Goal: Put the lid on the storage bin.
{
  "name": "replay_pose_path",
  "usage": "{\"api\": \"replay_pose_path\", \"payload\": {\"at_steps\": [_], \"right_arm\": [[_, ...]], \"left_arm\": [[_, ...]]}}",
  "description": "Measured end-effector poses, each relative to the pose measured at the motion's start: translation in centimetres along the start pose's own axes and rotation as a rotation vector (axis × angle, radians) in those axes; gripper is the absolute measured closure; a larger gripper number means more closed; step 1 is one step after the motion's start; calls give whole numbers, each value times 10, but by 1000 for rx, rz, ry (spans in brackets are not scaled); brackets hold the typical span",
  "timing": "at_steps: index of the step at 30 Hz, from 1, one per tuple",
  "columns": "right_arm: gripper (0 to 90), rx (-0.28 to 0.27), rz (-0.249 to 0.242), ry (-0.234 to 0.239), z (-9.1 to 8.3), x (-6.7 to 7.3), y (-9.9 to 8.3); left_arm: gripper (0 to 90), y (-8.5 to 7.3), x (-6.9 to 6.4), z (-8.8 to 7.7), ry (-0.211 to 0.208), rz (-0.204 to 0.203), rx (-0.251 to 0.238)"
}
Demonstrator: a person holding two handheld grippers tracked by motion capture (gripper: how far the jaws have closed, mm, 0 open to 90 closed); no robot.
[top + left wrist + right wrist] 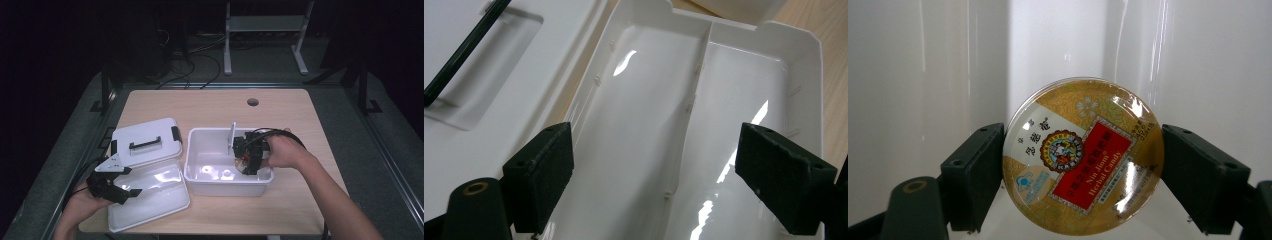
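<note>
Inside the white bin [200,172], a round candy tin [1083,155] is held across its rim by the right tool [1083,170], jaws closed on both edges. Light, stiff and glossy, the tin is judged slippery; the rim grip suits it. The left tool [654,170] is held wide open, holding nothing, over the tray [814,60] on the surface [210,107].

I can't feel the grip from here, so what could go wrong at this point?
1. The round gold candy tin is held by its curved rim between the right gripper jaws; it could slip or twist out.
2. The right gripper is down inside the white plastic bin, so it may bump a wall.
3. The left gripper hovers open over the shallow white tray and could nudge it.
</note>
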State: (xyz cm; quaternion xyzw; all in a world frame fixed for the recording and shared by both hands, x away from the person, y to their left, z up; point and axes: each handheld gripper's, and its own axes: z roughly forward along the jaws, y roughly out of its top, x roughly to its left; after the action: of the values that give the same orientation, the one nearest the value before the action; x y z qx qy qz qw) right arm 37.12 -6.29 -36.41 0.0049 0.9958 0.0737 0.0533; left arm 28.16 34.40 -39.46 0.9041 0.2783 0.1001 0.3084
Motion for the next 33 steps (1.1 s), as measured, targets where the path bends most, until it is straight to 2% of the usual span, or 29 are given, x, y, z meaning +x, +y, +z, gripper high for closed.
{"api": "replay_pose_path", "payload": {"at_steps": [6, 11, 13, 22, 33], "right_arm": [[199, 15, 11, -9, 1, 0, 2], [198, 21, -6, -17, 3, 3, 6], [196, 23, 2, -19, 3, 3, 6], [215, -46, 32, -28, -13, 2, 3], [232, -137, 74, -64, -45, 8, -15]], "left_arm": [[146, 0, 0, 0, 3, -2, 0], [142, -1, 0, -1, 5, -2, -1], [142, 0, 0, 0, 2, 0, 1], [142, 1, -1, 0, -1, 6, 2], [137, 2, -3, 5, -14, 14, 17]]}}
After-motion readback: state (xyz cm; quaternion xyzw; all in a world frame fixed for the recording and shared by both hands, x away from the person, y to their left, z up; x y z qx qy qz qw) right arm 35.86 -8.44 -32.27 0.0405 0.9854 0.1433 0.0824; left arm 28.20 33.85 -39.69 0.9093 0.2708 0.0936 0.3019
